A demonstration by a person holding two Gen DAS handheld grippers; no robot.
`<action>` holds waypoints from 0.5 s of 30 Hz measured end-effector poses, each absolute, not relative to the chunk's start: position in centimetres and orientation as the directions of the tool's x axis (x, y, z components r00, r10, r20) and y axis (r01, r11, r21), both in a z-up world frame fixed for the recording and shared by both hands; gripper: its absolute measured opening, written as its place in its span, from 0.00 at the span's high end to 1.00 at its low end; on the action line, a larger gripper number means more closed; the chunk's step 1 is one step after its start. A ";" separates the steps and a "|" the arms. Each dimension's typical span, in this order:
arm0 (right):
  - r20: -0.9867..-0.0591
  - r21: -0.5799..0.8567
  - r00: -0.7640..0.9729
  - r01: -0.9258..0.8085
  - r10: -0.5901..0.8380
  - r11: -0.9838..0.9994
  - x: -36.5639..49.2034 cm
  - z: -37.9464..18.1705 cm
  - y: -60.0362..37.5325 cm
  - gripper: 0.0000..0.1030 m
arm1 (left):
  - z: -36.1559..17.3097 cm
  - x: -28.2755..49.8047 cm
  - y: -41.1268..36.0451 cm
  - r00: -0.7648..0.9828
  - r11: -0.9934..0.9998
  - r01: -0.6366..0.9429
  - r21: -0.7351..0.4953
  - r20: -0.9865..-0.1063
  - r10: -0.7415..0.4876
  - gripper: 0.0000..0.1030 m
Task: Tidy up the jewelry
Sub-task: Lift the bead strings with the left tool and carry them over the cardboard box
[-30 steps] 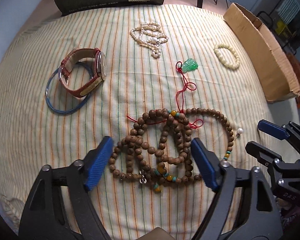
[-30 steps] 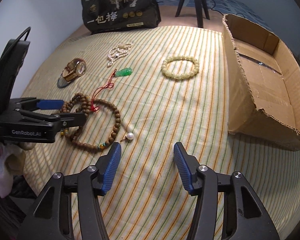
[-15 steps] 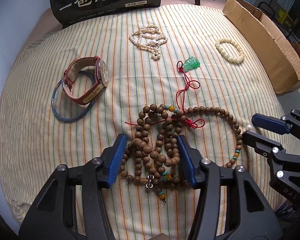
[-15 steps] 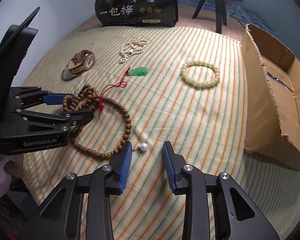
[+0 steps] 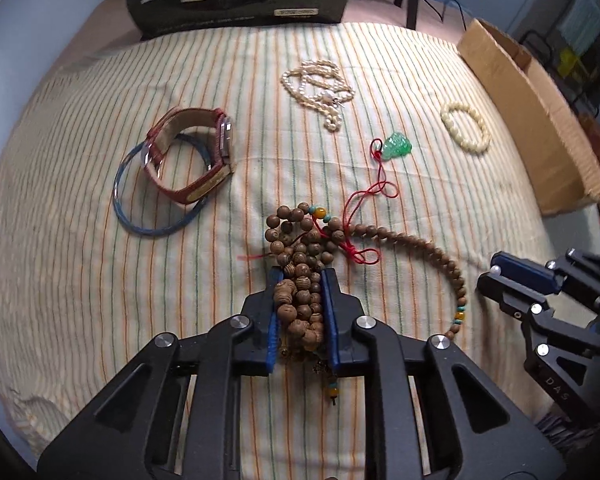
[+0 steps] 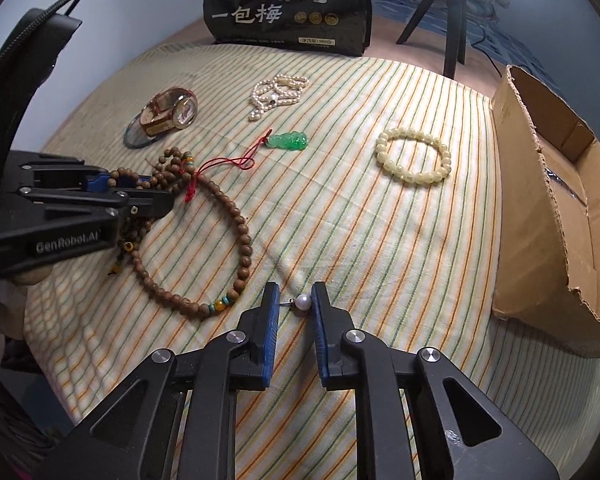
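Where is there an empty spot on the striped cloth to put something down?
Bare cloth lies between the cream bracelet and the cardboard box, and in front of the bracelet. It is crowded on the left, around the wooden beads, jade pendant, watch and pearls.

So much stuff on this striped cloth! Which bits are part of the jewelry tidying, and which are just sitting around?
Part of the job:
wooden bead strand, bunched in the closing left gripper
pearl, between the closing right gripper fingers
jade pendant
cream bead bracelet
pearl necklace
watch
blue bangle

Just lying about:
cardboard box
black bag
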State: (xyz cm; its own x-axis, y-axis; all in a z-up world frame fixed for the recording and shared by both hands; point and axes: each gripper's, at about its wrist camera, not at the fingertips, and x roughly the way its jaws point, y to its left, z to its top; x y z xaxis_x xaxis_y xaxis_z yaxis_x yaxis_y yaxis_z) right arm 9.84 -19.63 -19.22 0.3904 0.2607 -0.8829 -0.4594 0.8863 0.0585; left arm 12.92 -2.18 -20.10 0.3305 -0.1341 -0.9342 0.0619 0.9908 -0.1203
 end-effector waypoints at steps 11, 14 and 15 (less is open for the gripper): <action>-0.844 0.081 0.450 -0.431 0.292 0.899 9.4 -16.6 -21.3 0.86 | -15.7 10.0 -1.1 0.385 0.968 0.068 -0.241 -0.889 -0.249 0.84; -0.828 0.083 0.473 -0.429 0.302 0.900 9.2 -15.6 -21.5 0.86 | -13.5 9.1 -1.3 0.441 0.965 0.098 -0.245 -0.858 -0.263 0.84; -0.822 0.084 0.481 -0.427 0.305 0.900 9.1 -15.2 -21.6 0.86 | -13.0 8.9 -1.4 0.456 0.964 0.107 -0.243 -0.849 -0.265 0.84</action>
